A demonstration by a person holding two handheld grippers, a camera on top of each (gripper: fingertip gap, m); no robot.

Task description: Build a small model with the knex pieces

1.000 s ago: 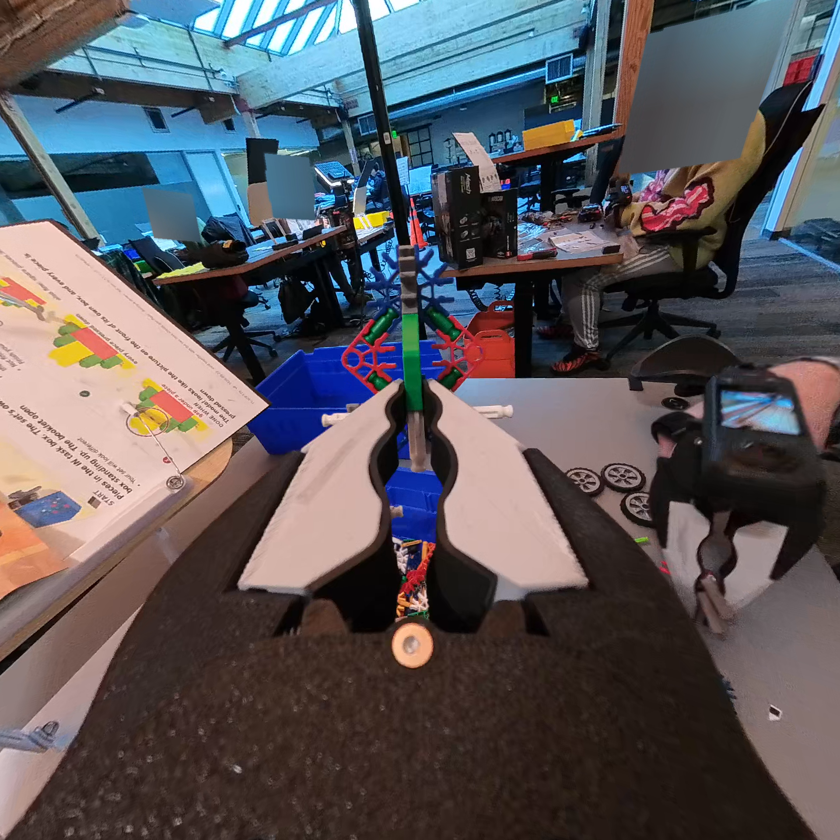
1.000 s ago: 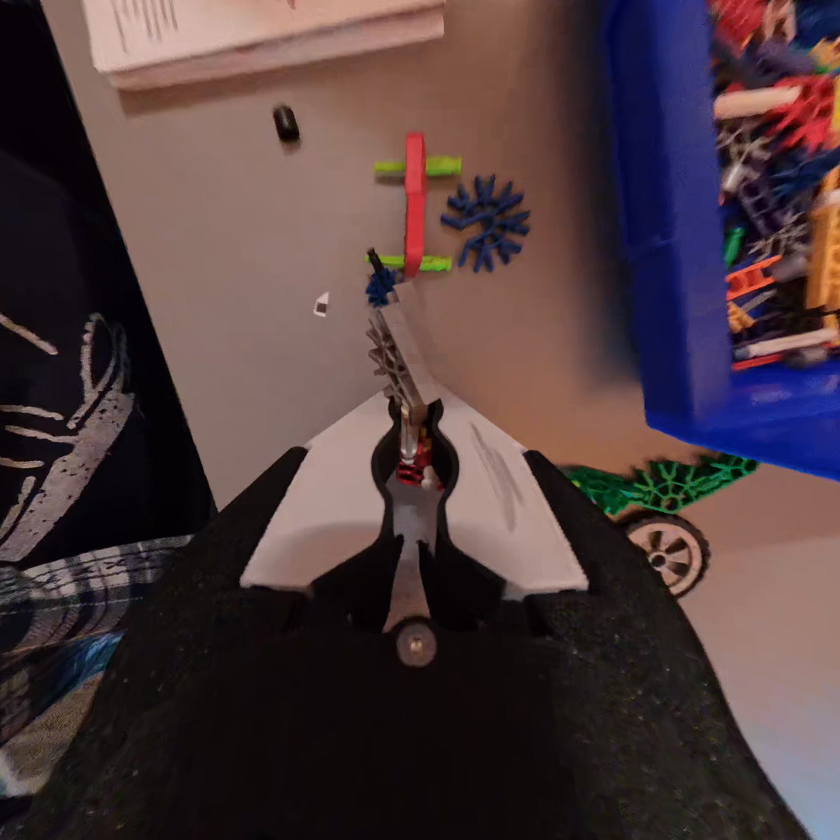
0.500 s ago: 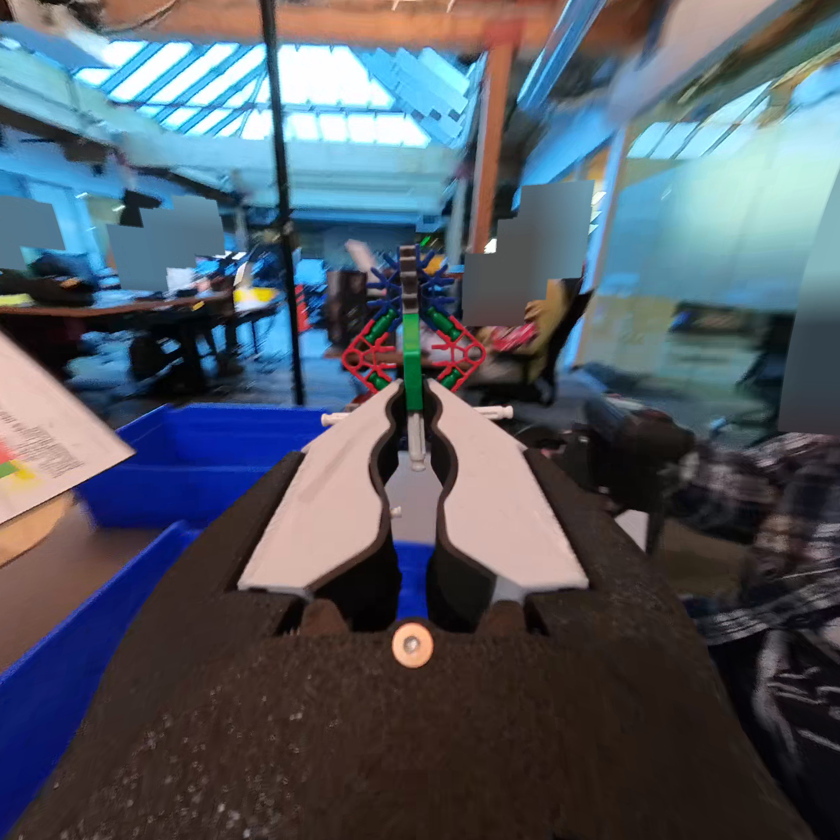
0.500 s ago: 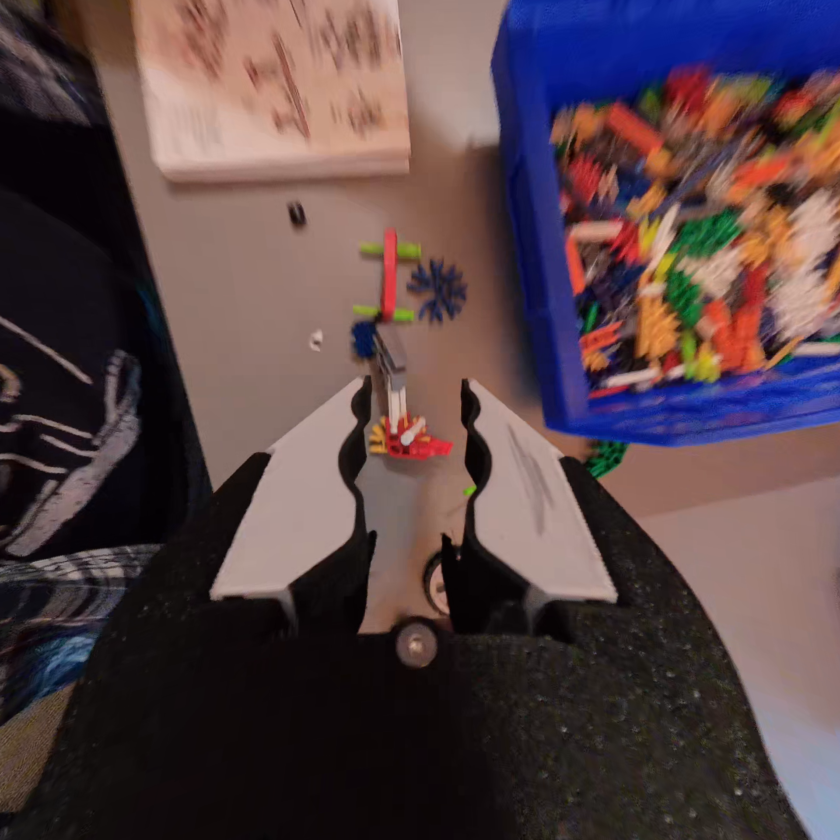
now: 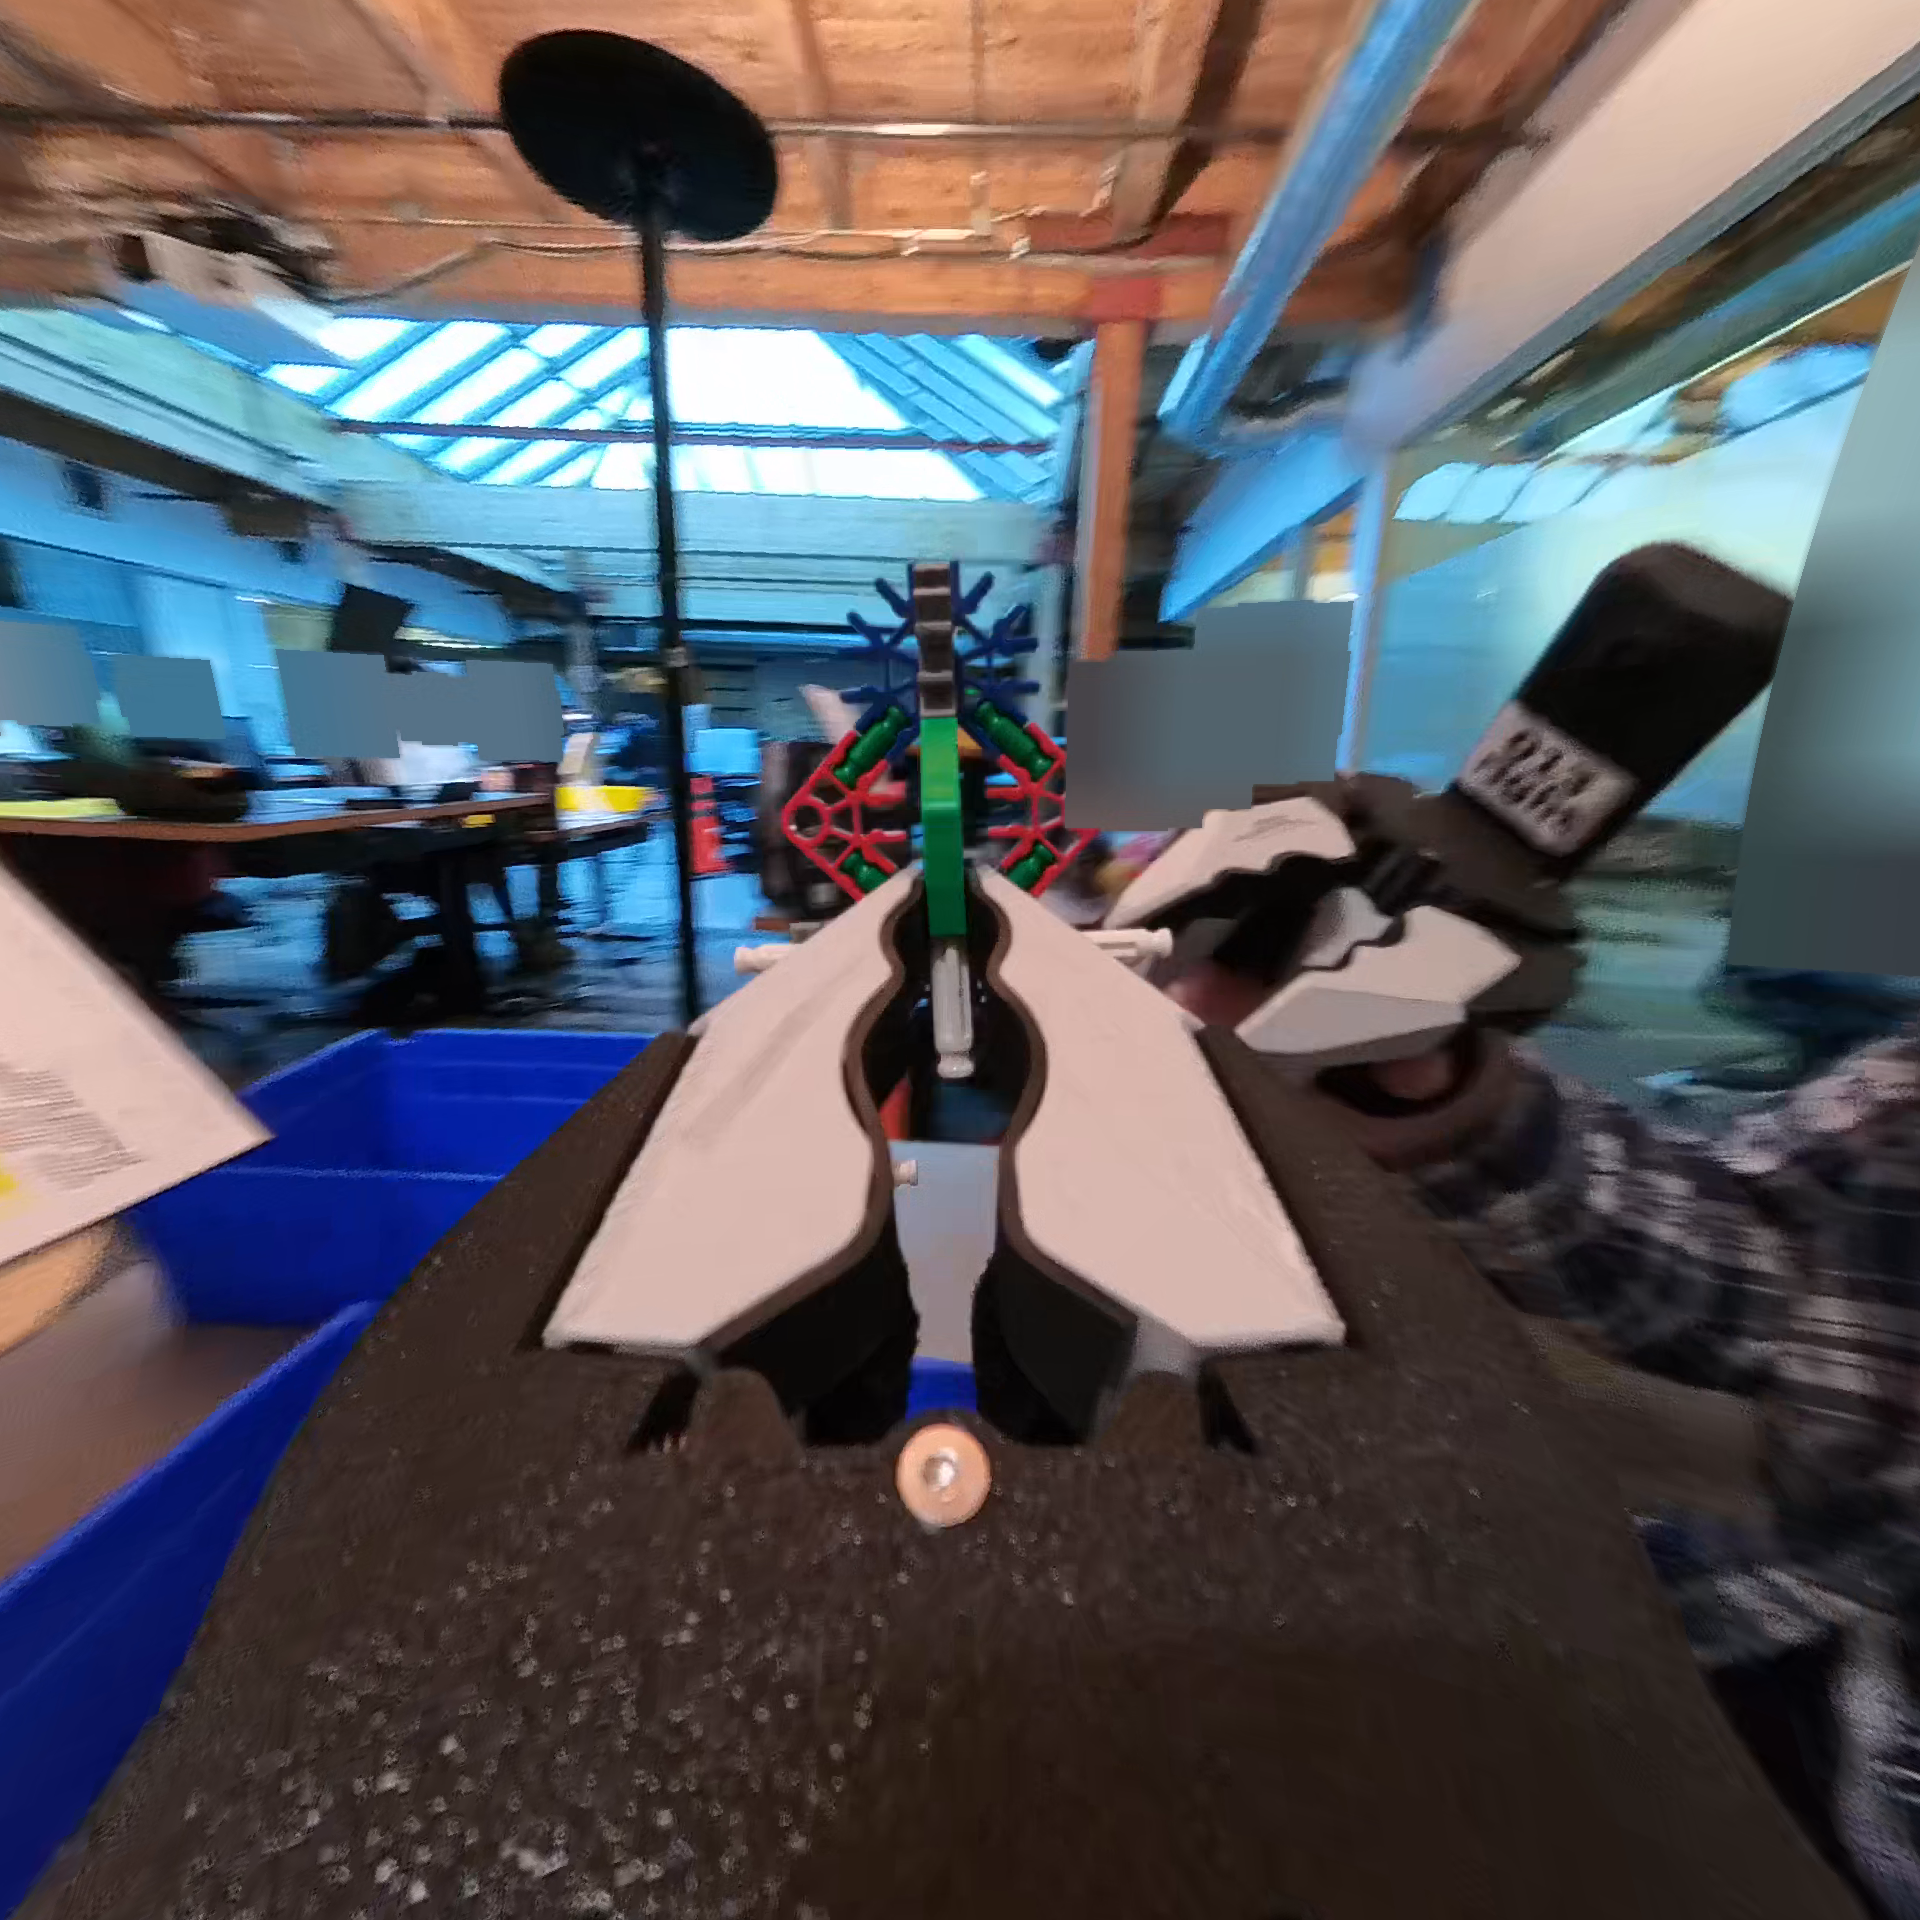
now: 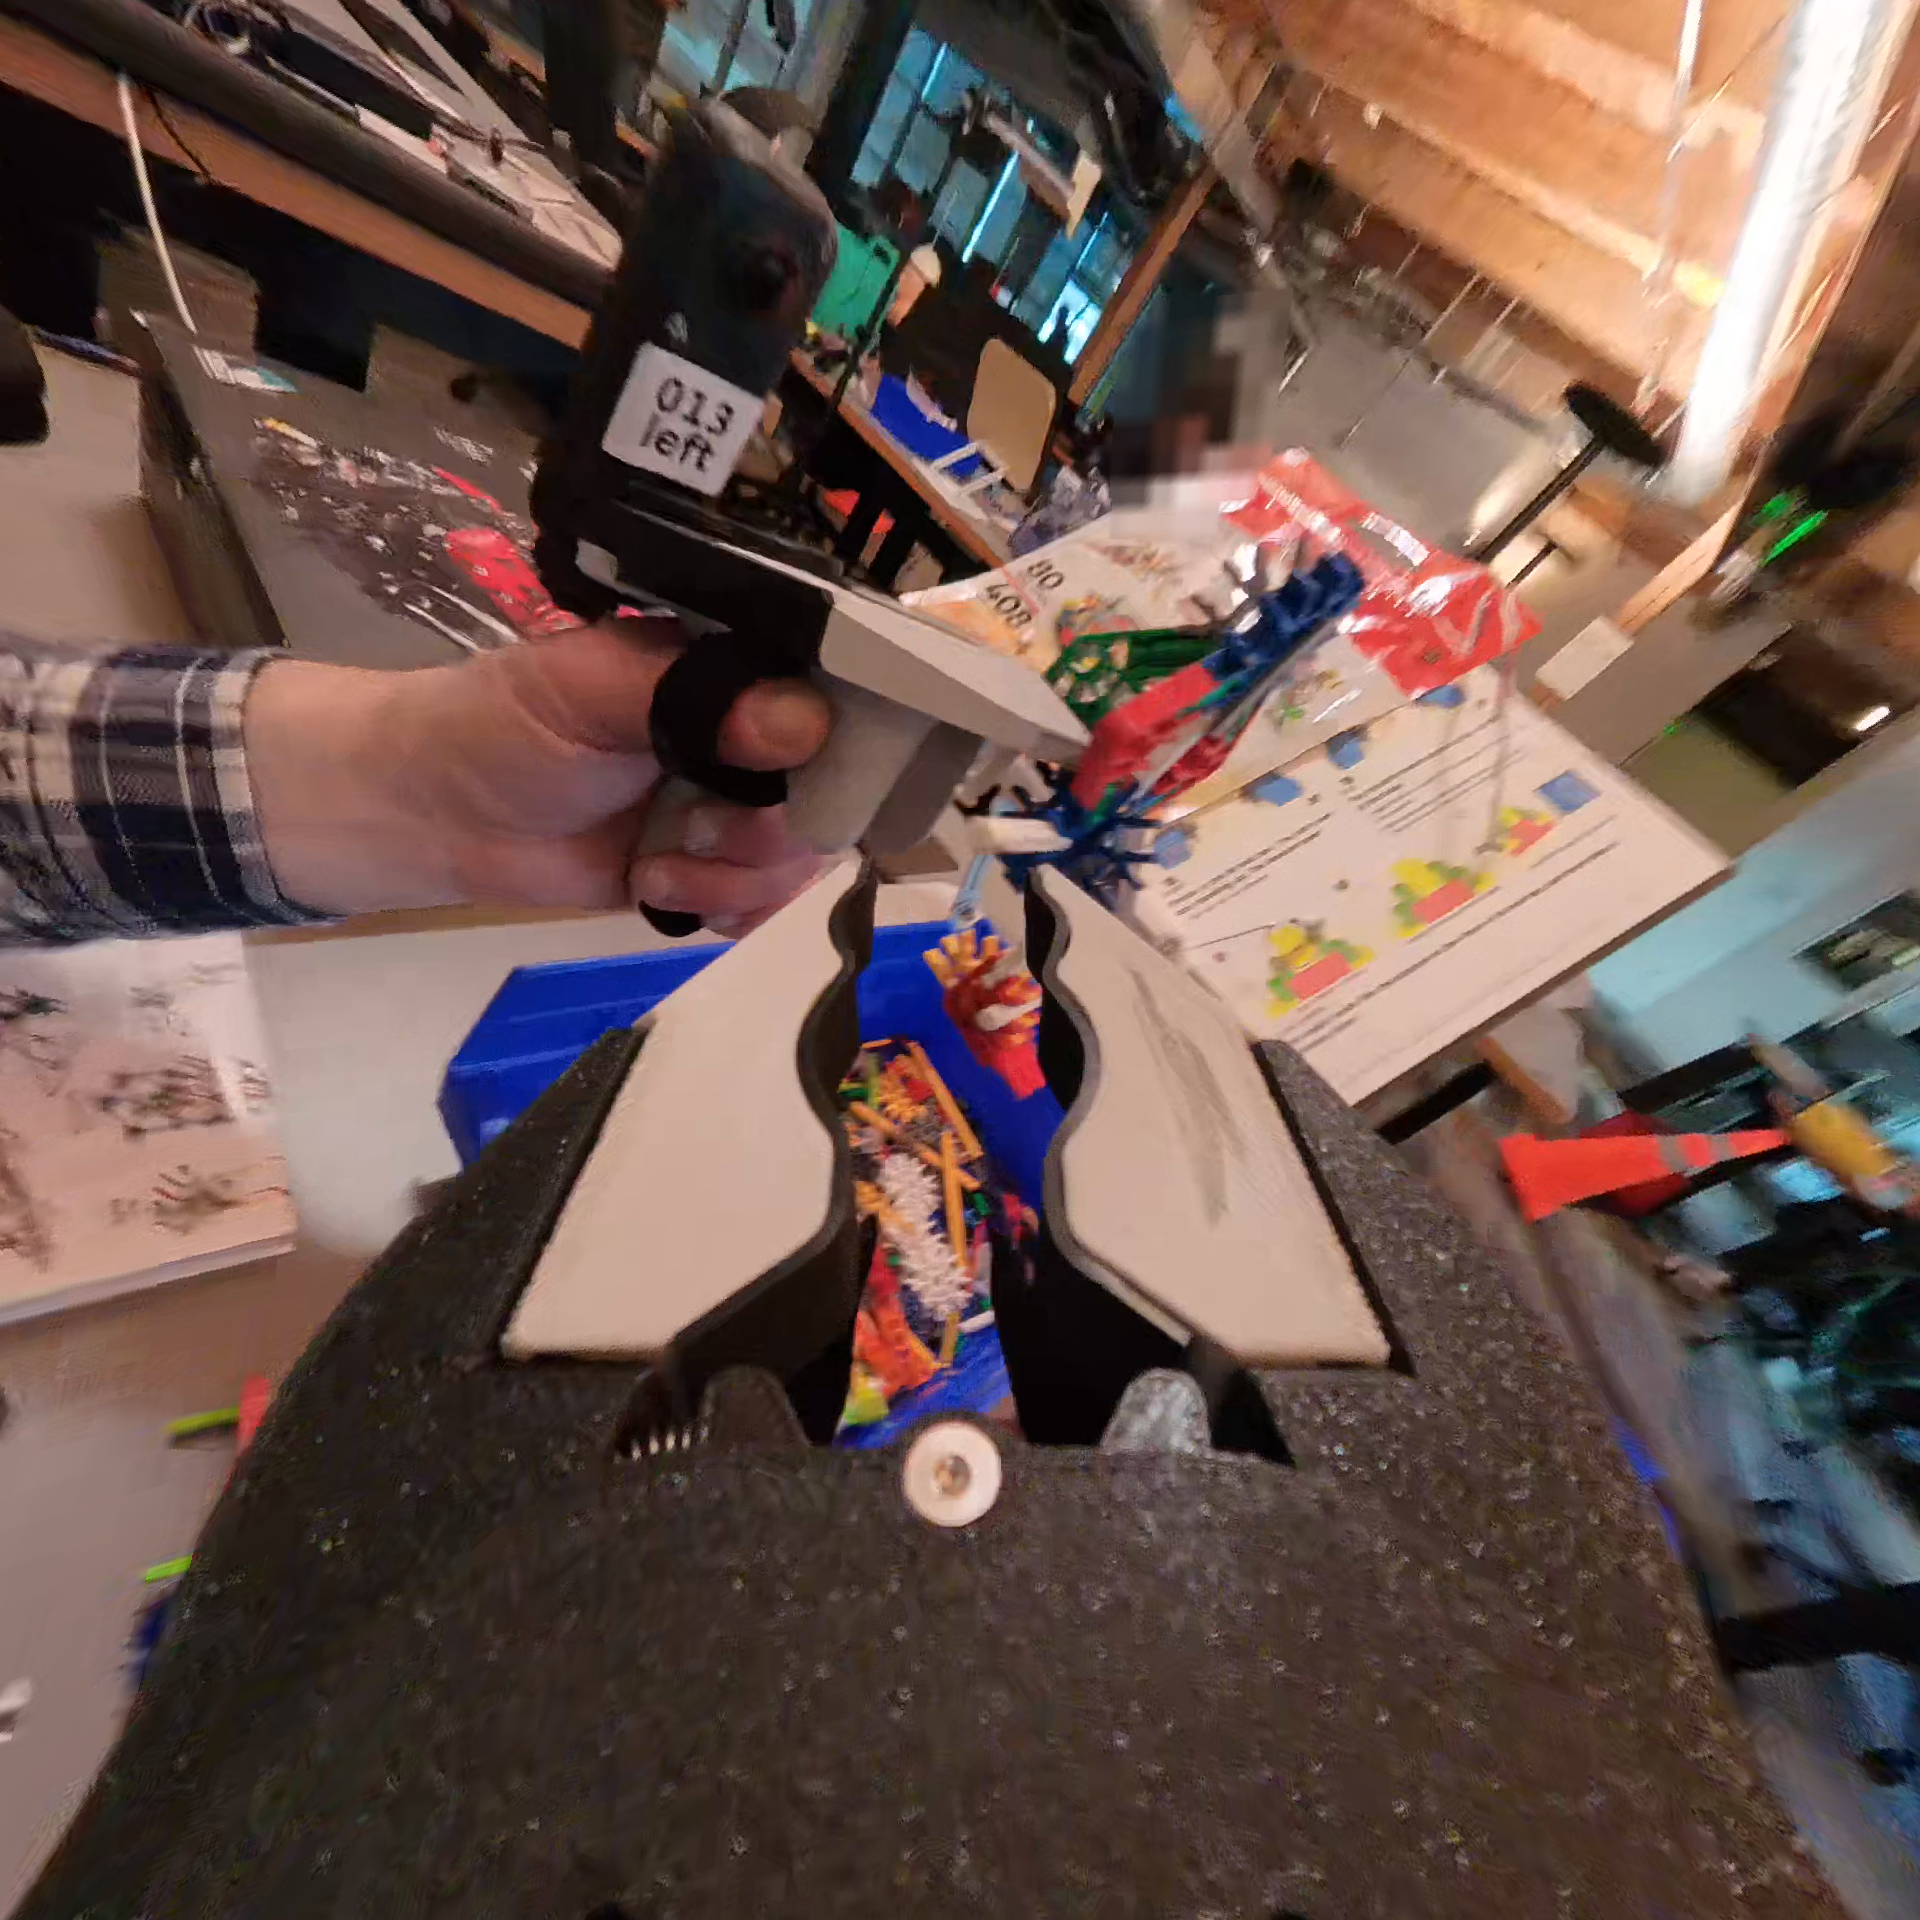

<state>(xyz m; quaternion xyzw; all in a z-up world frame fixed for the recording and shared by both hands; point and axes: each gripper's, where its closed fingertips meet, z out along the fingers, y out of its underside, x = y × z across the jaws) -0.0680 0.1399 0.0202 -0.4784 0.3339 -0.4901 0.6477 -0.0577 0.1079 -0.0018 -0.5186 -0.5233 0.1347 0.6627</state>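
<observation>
We grip a rod-and-connector model (image 5: 940, 790) in the left gripper (image 5: 943, 904), fingers (image 5: 790, 1091) closed on its green piece. The right gripper (image 6: 948, 888) is empty, fingers (image 6: 717, 1143) spread, just beside the model. Below, a blue bin (image 6: 540, 1039) holds mixed coloured parts (image 6: 914, 1216).

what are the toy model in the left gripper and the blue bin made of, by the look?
Toy model of green, red and blue snap-together rods and connectors, held shut in the left gripper: looks like moulded hard plastic, semi-gloss, with thin crisp spokes and solid saturated colours. Blue open-top bin: also seems moulded plastic, smooth, with uniform colour and rounded rims, though blur hides fine surface detail.
</observation>
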